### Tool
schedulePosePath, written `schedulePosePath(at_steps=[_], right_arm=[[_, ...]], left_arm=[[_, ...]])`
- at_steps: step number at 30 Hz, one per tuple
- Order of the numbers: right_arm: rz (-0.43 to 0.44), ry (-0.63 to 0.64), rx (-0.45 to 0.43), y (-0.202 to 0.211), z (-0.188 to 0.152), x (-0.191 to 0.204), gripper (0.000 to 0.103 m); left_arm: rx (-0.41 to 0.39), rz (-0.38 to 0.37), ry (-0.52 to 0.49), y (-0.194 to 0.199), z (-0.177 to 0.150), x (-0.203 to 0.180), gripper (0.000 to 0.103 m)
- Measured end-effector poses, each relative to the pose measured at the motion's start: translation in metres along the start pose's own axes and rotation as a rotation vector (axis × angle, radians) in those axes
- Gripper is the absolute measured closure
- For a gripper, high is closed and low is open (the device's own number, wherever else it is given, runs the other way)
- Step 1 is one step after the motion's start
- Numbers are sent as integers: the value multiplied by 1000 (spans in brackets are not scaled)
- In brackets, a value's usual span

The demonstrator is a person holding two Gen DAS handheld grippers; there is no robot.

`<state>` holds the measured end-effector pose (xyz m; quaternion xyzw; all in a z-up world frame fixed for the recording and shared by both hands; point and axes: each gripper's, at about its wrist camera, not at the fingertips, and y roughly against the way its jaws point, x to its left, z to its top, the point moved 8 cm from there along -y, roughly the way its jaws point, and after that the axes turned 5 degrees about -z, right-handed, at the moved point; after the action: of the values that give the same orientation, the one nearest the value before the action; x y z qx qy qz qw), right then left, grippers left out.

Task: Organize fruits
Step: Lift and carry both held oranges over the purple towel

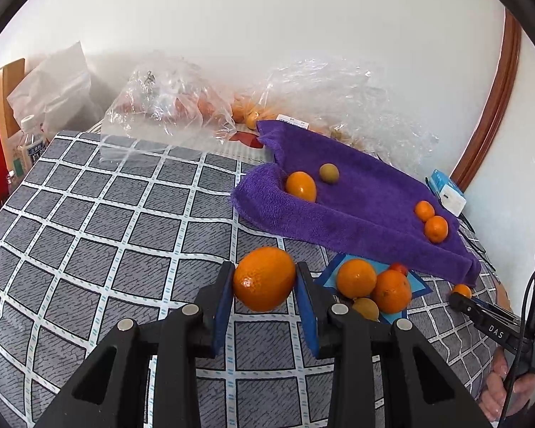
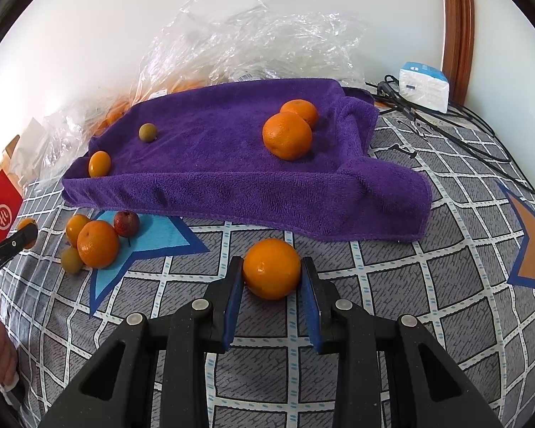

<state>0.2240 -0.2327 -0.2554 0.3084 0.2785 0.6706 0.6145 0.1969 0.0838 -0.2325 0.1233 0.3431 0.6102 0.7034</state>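
The left gripper (image 1: 265, 278) is clamped on a large round orange (image 1: 264, 279), its blue pads pressed against both flanks, and the fruit seems lifted clear of the grey checked tablecloth (image 1: 107, 214), probably ready to be carried across. The right gripper (image 2: 271, 271) is likewise closed on a second round orange (image 2: 271, 268), which sits low, at or just above the cloth, close to the front edge of the purple terry towel (image 2: 232, 185).

That towel appears to be draped over a shallow tray, its raised sides forming a basin, so it likely serves as the sorting place. Inside it, like seems grouped with like: two oranges (image 2: 289, 132) touch each other in the far right corner, a small oval orange fruit (image 2: 99, 163) lies against the left wall, and a small brownish-green round fruit (image 2: 148, 132) rests near it, apart from the rest.

Outside the towel, on a blue star printed on the cloth, a loose cluster (image 2: 96, 239) waits: oranges, a dark red fruit and another brownish-green one, touching. Behind, crumpled clear plastic bags (image 1: 171, 107) hold more orange and reddish fruit
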Motion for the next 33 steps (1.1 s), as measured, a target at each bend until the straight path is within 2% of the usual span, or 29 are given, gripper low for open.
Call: schedulePosePath(at_steps=[12, 23, 28, 33], right_arm=[[-24, 9, 7, -1, -1, 2, 71], [32, -36, -27, 7, 1, -2, 71], [54, -42, -5, 6, 0, -1, 72], [56, -22, -5, 12, -1, 3, 72]], left_arm=[[-13, -2, -17, 2, 0, -3, 71], [-46, -18, -66, 11, 4, -13, 71], [-25, -30, -12, 15, 6, -11, 71], [-20, -1, -25, 25, 12, -15, 71]])
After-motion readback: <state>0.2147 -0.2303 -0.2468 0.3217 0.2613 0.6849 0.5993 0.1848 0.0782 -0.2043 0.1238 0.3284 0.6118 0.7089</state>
